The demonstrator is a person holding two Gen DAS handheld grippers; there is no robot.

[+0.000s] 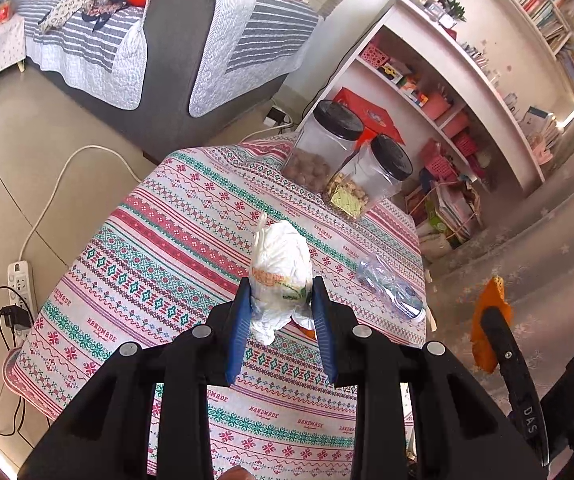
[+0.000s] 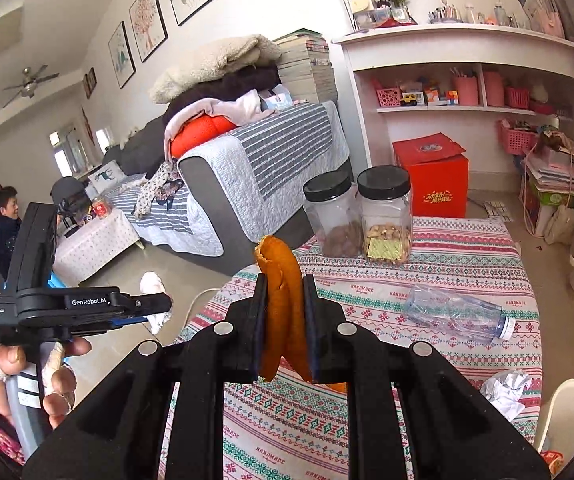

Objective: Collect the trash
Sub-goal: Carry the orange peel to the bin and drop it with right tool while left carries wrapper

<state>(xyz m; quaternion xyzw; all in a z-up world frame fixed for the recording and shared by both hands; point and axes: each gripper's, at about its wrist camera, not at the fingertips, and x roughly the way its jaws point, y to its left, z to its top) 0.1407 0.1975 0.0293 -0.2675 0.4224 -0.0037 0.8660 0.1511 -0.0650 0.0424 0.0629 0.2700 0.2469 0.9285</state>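
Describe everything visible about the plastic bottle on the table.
The bottle is clear, crumpled plastic, apparently empty, with a white cap and a bluish label band near the neck. It lies on its side on the patterned tablecloth, cap toward the table's near right edge, in front of the two jars. Nothing grips it; neither gripper touches it.

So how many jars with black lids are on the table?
2. The jar of brown nuts stands at the table's far edge; the jar of pale nuts stands right beside it.
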